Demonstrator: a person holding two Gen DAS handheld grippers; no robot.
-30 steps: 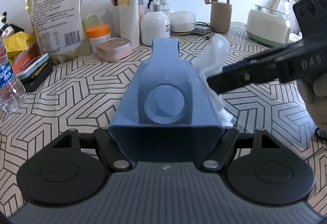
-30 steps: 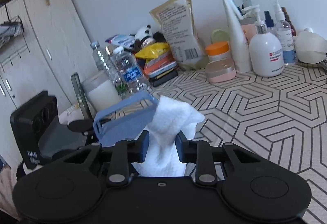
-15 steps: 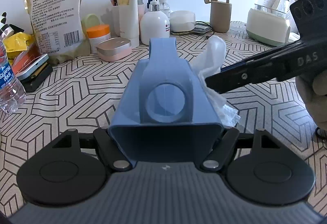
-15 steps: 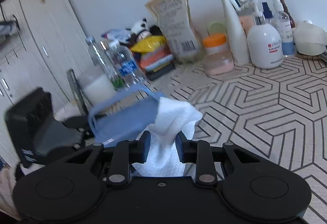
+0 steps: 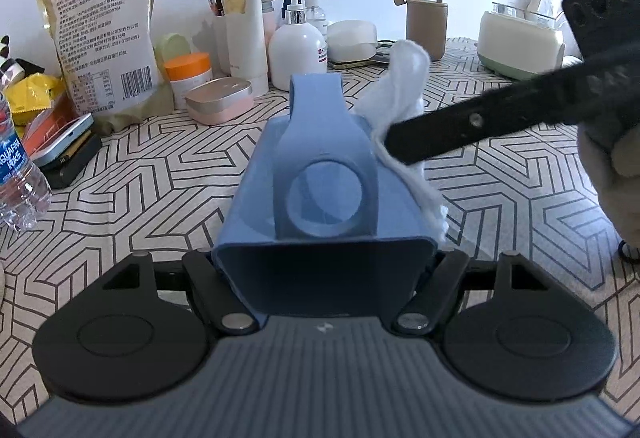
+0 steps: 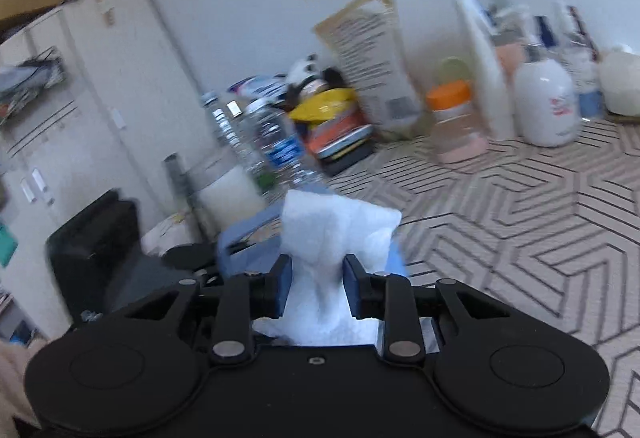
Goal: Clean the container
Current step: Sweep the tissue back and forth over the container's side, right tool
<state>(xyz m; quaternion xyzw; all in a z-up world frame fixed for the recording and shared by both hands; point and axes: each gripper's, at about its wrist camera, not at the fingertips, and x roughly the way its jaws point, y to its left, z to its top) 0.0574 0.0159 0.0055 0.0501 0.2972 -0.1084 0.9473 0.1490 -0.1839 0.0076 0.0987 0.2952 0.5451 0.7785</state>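
container: a soft blue plastic container (image 5: 320,198) with a flat strap handle and a round ring shape on its top side is lying on its side, its wide end sitting between the fingers of the left gripper (image 5: 324,270). it is being held up over the table with the black-lined zigzag cloth (image 5: 160,178).
container look: it is getting narrower toward the far end, and the strap is sticking up there. in the right wrist view only a blurry bit of its blue edge (image 6: 244,234) is showing.
left gripper: its two black fingers are squeezing in on the container's sides and gripping it.
wipe: a fluffy white cloth wipe (image 6: 336,238) is touching the right side of the container (image 5: 404,90).
right gripper: its fingers (image 6: 316,286) are pinching the white wipe tight between the blue pads. in the left wrist view it is coming in from the right (image 5: 460,130).
behind: a big yellow paper bag (image 5: 104,42), a white pump bottle (image 5: 296,54) and a jar with an orange lid (image 5: 188,74) are standing by the wall.
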